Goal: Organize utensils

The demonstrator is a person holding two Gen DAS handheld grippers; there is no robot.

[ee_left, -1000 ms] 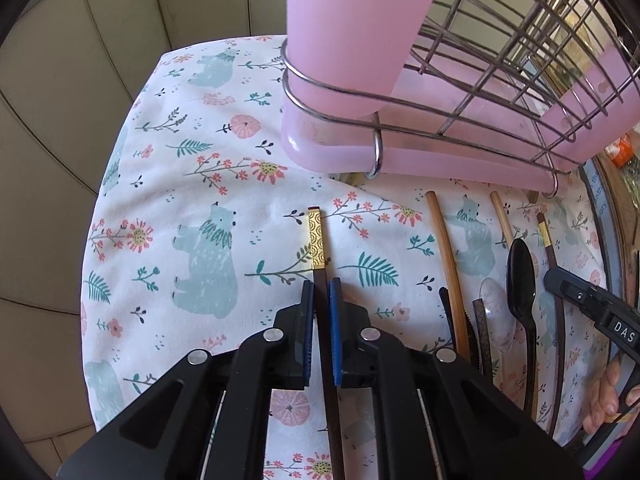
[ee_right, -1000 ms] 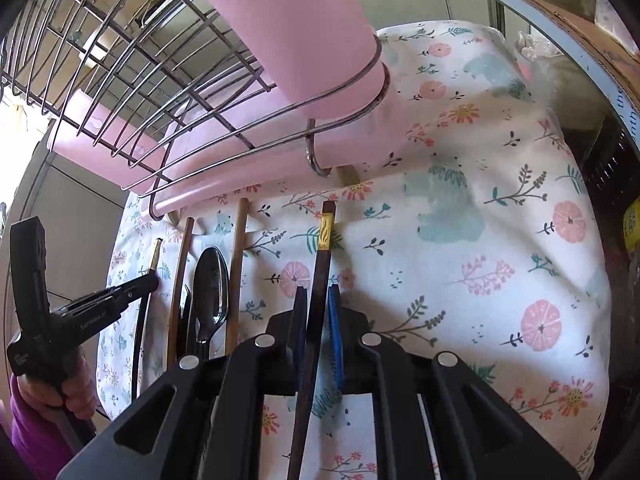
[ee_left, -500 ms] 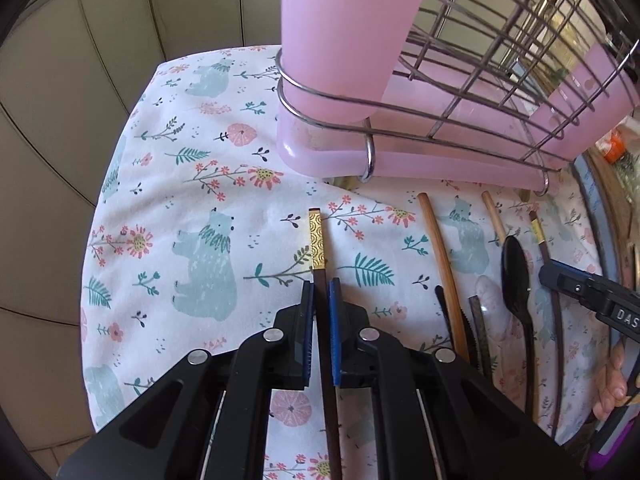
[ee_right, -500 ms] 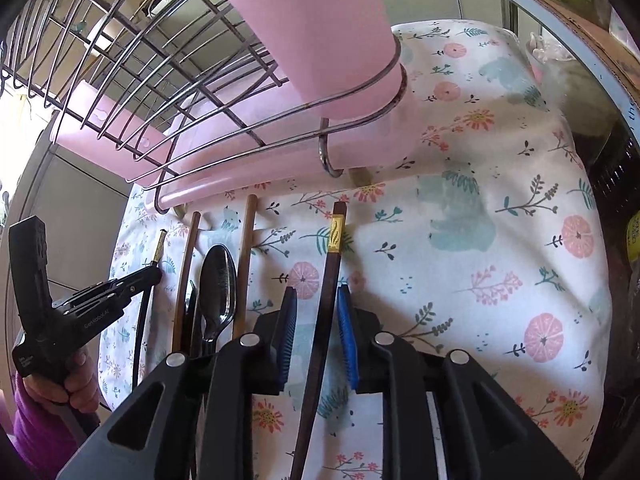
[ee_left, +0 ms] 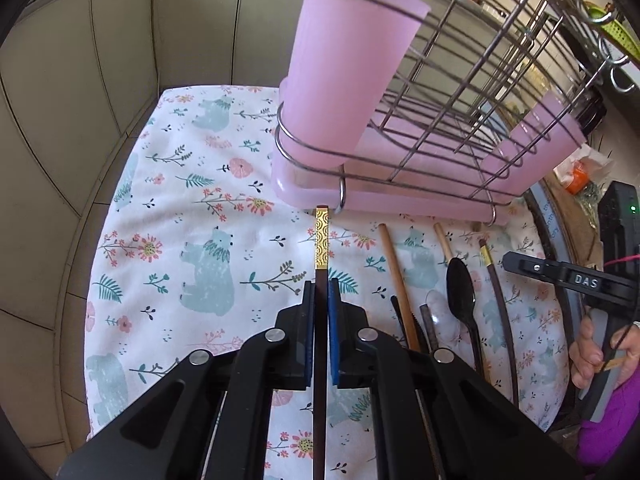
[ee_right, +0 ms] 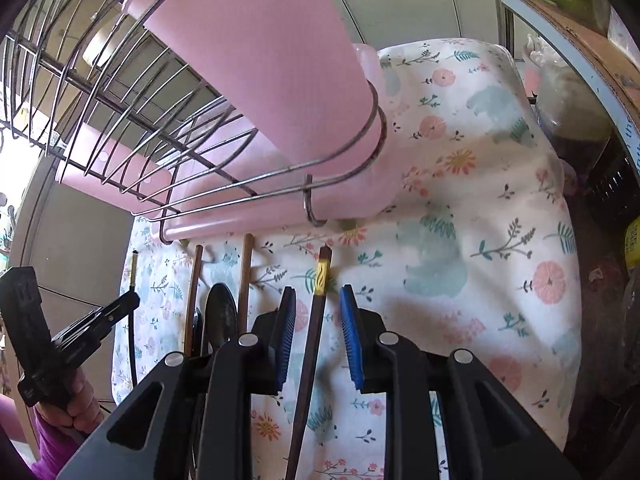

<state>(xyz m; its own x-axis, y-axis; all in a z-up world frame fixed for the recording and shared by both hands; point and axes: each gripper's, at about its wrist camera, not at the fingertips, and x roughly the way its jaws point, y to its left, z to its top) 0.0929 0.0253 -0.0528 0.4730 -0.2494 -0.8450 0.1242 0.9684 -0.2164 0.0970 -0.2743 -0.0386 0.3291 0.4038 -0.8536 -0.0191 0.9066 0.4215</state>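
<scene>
My left tool was clamped tight on a gold-banded chopstick. The stick ran straight up the frame along the tool's own line, with its banded tip just short of the rack's pink base. The pink cup in the wire rack sat above that, slightly right of the stick's axis, so I figured the drop needed a lift and tilt more than a sideways move. The right tool was spread, with a second chopstick loose between the pads, lying on the bear-print cloth. The left was clearly the one ready to go.
</scene>
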